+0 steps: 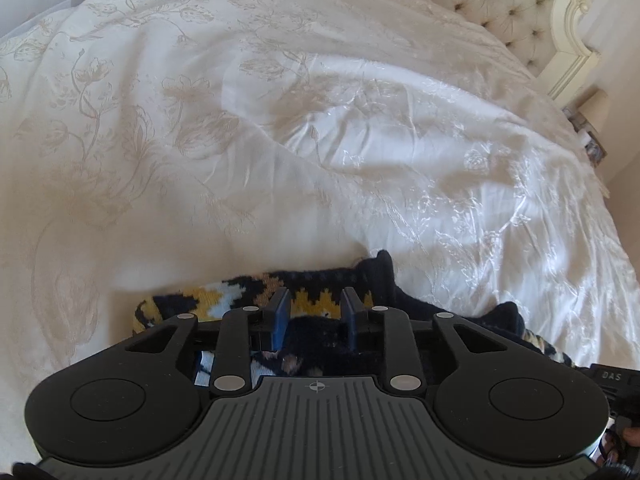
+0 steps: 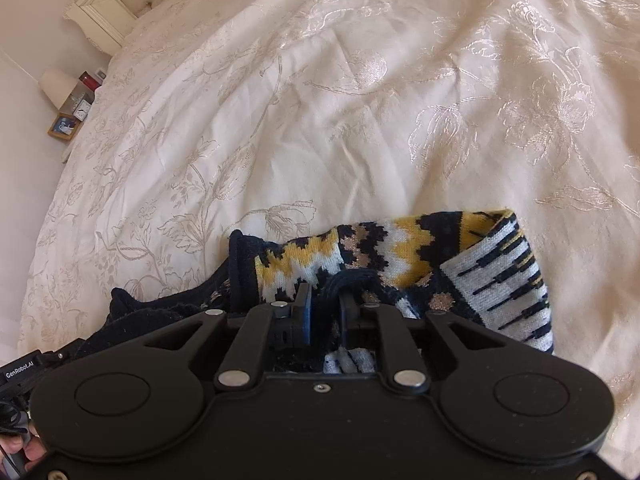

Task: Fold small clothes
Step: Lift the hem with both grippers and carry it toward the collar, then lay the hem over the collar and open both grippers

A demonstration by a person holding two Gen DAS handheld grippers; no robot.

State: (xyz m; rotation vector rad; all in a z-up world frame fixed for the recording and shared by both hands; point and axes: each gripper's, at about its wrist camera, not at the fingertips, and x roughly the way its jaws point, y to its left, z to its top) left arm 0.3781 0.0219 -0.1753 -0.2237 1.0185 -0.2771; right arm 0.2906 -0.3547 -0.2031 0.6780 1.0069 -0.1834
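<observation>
A small knitted garment (image 1: 224, 300), navy with yellow, white and tan zigzags, lies bunched on the bed close in front of both grippers. In the right wrist view the garment (image 2: 400, 248) also shows a white panel with black piano-key stripes at its right end. My left gripper (image 1: 314, 304) has its blue pads pressed on a thick dark fold of the knit. My right gripper (image 2: 324, 308) is closed narrowly on a navy edge of the same garment. The parts of the garment under the gripper bodies are hidden.
A cream floral bedspread (image 1: 280, 140) covers the whole bed (image 2: 320, 100). A tufted headboard (image 1: 500, 4) stands at the far end. A bedside table with a lamp, clock and small frames (image 2: 76, 100) sits beside the bed. A hand (image 2: 16, 452) shows at the lower left.
</observation>
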